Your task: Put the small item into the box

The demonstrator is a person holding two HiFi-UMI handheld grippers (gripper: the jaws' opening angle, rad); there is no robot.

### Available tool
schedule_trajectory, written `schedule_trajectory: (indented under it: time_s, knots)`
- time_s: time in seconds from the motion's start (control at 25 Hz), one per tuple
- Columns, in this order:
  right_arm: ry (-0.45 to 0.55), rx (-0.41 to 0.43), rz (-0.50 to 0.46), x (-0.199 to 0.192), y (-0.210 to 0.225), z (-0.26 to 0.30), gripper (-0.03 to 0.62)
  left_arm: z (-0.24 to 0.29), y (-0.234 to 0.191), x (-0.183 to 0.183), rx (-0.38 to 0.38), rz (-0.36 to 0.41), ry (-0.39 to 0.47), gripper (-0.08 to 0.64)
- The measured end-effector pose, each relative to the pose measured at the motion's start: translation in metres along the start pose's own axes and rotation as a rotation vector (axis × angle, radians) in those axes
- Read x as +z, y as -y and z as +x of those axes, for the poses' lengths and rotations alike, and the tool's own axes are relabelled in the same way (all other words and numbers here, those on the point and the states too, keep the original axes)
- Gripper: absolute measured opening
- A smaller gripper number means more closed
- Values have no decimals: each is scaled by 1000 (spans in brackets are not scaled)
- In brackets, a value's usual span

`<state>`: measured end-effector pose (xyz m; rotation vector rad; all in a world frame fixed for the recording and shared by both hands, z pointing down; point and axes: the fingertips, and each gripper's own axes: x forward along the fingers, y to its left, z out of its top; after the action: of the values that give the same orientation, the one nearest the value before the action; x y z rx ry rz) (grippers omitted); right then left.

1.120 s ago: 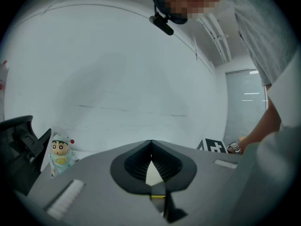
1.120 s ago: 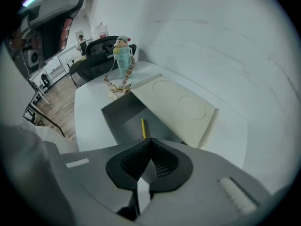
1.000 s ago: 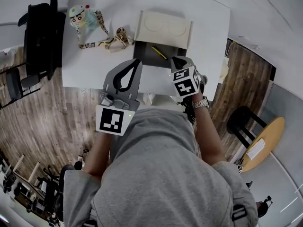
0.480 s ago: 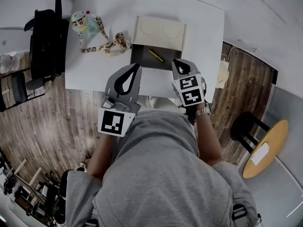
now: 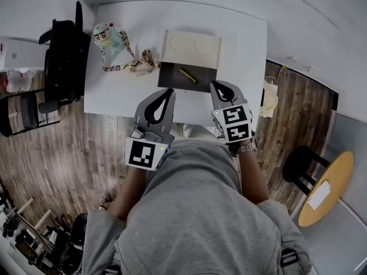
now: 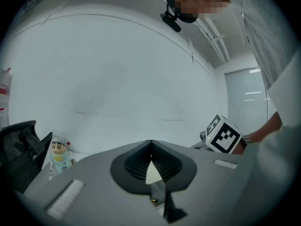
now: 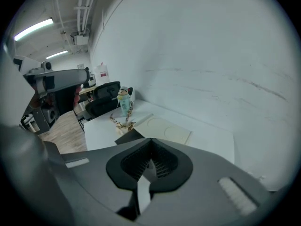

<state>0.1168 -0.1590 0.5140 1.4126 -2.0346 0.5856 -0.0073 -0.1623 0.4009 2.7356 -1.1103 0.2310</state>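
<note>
A shallow dark box (image 5: 179, 79) lies on the white table (image 5: 241, 44), its cream lid (image 5: 191, 47) folded open behind it. Inside the box rests a yellow pen-like stick (image 5: 187, 75). A small cartoon figure on a patterned lanyard (image 5: 110, 38) lies at the table's far left, and shows again as the figure (image 6: 59, 154) and the figure (image 7: 123, 99) in the two gripper views. My left gripper (image 5: 170, 90) hovers by the box's near left corner, shut and empty. At the near right corner my right gripper (image 5: 214, 83) is shut with nothing in it.
A black office chair (image 5: 62, 56) stands against the table's left side. Wooden floor surrounds the table, with a round yellow side table (image 5: 323, 183) at the right. White walls rise beyond the table's far edge. The right gripper's marker cube (image 6: 224, 134) shows in the left gripper view.
Both grippers have drawn back a little from the box toward the table's near edge. Their jaws stay shut. The pen and the figure have not moved.
</note>
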Motion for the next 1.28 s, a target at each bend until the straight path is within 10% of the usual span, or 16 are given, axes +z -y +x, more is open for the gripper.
schedule_trajectory:
  time_s: [1.28]
  knots:
    - [408, -2, 40, 63, 4, -132, 15, -19, 41, 48, 64, 100, 201, 3]
